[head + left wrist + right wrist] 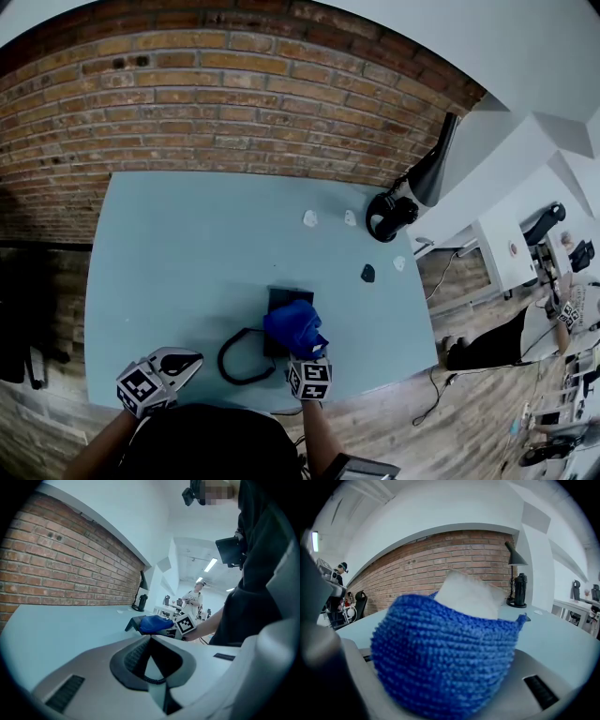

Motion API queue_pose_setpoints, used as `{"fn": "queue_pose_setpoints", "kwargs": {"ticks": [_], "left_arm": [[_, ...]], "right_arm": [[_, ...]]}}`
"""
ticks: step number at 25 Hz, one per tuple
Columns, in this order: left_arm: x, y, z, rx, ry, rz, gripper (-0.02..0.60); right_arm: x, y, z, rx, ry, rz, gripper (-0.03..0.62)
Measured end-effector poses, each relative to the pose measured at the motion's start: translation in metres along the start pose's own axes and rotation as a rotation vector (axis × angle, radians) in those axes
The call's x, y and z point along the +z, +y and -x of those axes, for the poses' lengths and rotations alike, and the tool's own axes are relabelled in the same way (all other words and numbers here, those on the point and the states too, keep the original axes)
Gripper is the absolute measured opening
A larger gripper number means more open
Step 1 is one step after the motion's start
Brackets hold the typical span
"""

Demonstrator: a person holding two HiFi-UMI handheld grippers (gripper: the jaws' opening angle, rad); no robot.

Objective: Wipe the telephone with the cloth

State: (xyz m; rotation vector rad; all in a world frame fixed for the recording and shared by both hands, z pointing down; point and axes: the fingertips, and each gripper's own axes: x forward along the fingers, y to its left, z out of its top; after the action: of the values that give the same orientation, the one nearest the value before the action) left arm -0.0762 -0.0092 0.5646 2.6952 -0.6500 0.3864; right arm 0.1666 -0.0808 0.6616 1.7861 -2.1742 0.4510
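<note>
right gripper [303, 349]: jaws clenched on the cloth [440, 653], a blue, nubbly microfibre bundle that fills the gap between them and hides both tips. a pale patch shows behind the cloth's top edge; what it is cannot be told.

cloth, position: over the near right part of the telephone [280, 301], pressed down onto it as the left gripper view shows [152, 624].

telephone: black, low, on the counter [187, 253] a little right of centre and toward the near edge. only its far and left parts show past the cloth. a dark wedge of it juts out left of the cloth in the left gripper view [131, 625].

cord [234, 361]: black, coiled, in one loop on the counter just left of and nearer than the telephone.

left gripper [192, 357]: jaws closed, tips meeting, nothing between them [150, 638]. it is held at the near left edge of the counter, left of the cord loop and apart from the telephone.

counter: pale blue, matt.

far right of counter: black desk lamp [412, 192], its round base on the surface and its shade tilted up to the right.

between lamp and telephone: three small white scraps [310, 218] and one small dark item [367, 274], too small to name.

beyond the far edge: brick wall [234, 84].
</note>
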Motion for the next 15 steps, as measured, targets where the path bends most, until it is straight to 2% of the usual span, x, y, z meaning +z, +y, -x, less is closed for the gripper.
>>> {"fn": "queue_pose_setpoints", "kwargs": {"ticks": [5, 10, 15], "left_arm": [[-0.002, 0.001, 0.001, 0.002, 0.002, 0.006, 0.021], [-0.006, 0.002, 0.002, 0.004, 0.004, 0.017, 0.021], [-0.004, 0.001, 0.001, -0.001, 0.0, 0.023, 0.021]], "right_arm": [[-0.009, 0.004, 0.007, -0.007, 0.015, -0.003, 0.13], [-0.017, 0.005, 0.013, -0.006, 0.034, -0.058, 0.13], [-0.025, 0.009, 0.019, 0.015, 0.065, -0.043, 0.13]]}}
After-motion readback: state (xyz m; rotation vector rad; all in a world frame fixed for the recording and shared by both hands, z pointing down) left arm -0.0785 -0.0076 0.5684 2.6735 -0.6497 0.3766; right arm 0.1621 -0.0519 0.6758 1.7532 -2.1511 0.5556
